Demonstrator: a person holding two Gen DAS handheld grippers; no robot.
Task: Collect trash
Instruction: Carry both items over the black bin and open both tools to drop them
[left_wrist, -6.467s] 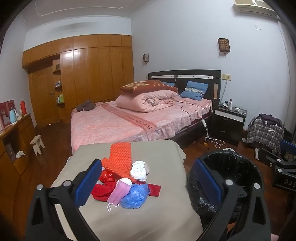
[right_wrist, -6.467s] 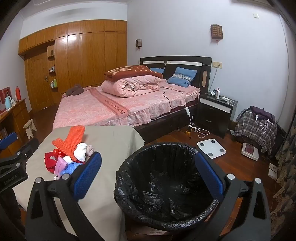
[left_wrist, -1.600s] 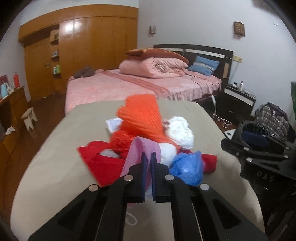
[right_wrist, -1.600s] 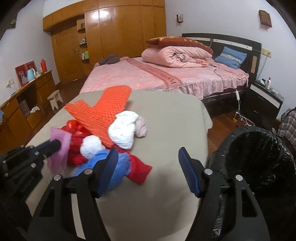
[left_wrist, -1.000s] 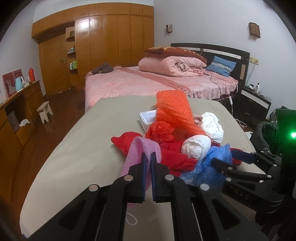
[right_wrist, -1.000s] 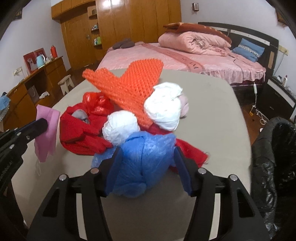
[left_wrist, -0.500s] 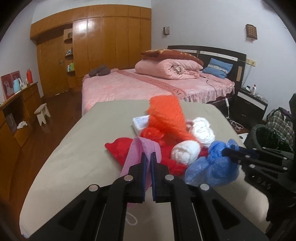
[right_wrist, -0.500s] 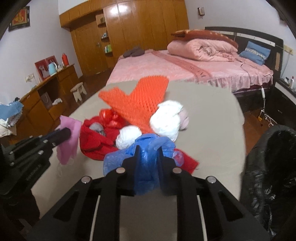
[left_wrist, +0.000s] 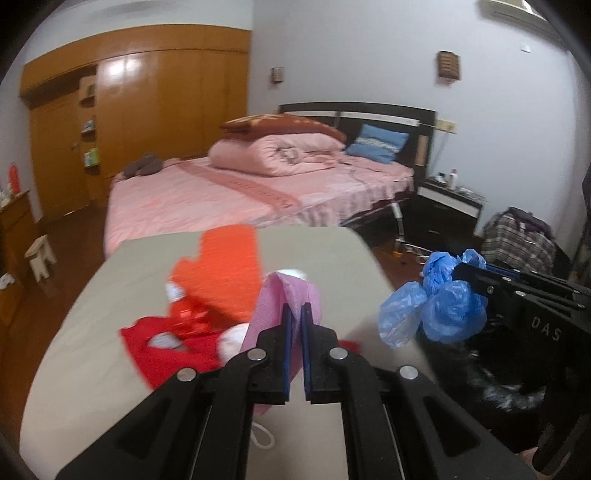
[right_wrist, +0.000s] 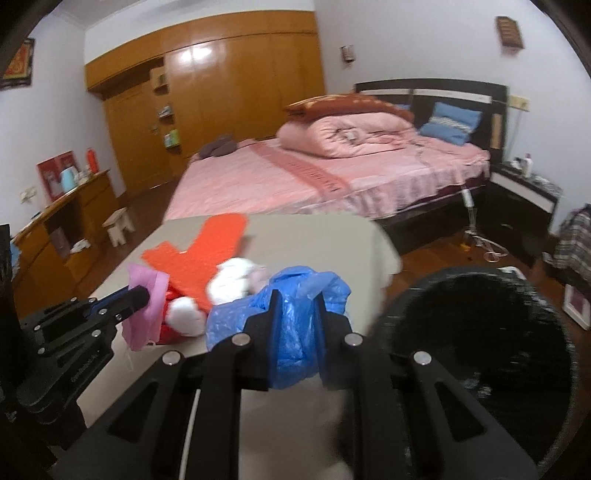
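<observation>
My left gripper (left_wrist: 294, 310) is shut on a pink face mask (left_wrist: 275, 314) and holds it above the beige table (left_wrist: 88, 354). It also shows in the right wrist view (right_wrist: 142, 293) with the mask (right_wrist: 142, 317). My right gripper (right_wrist: 295, 299) is shut on a blue plastic bag (right_wrist: 291, 332), lifted off the table; the bag shows in the left wrist view (left_wrist: 436, 310) near the black-lined trash bin (right_wrist: 476, 332). An orange foam net (right_wrist: 199, 254), red cloth (left_wrist: 166, 343) and white wads (right_wrist: 232, 280) remain on the table.
A pink bed (right_wrist: 314, 177) stands behind the table. A dark nightstand (right_wrist: 524, 199) is at the right, a wooden wardrobe (right_wrist: 221, 92) at the back, a wooden dresser (right_wrist: 62, 229) and small stool (right_wrist: 118, 221) at the left.
My right gripper has lifted the blue bag off the pile and swung right toward the bin. My left gripper, still shut on the mask, has turned right too.
</observation>
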